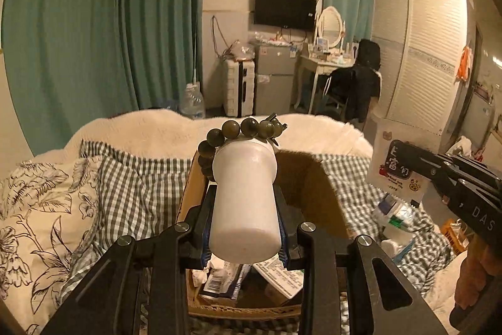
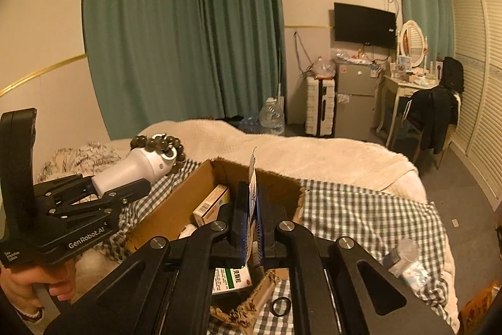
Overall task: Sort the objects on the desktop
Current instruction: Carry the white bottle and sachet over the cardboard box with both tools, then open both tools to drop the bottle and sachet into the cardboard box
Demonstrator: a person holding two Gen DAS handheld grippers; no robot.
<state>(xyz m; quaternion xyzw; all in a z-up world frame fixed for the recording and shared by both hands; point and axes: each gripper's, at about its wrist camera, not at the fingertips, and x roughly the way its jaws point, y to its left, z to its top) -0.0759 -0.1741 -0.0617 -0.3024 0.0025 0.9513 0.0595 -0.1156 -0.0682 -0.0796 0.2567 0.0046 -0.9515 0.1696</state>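
My left gripper (image 1: 244,209) is shut on a white bottle (image 1: 244,193) that has a dark bead bracelet (image 1: 238,127) looped round its far end. It hangs over an open cardboard box (image 1: 307,178) on the bed. At the right, my right gripper (image 1: 420,160) is shut on a flat white packet (image 1: 386,134) with a black label. In the right wrist view the right gripper (image 2: 252,218) pinches that packet (image 2: 252,178) edge-on above the box (image 2: 175,203). The left gripper (image 2: 103,193) holds the bottle (image 2: 138,168) and beads (image 2: 157,142) at the left.
Medicine boxes (image 2: 210,206) lie inside the cardboard box. A black ring (image 2: 280,306) and small bottles (image 2: 404,256) lie on the checked bedcover. A hand (image 2: 40,281) grips the left tool's handle. A cream blanket (image 1: 157,127) covers the far bed.
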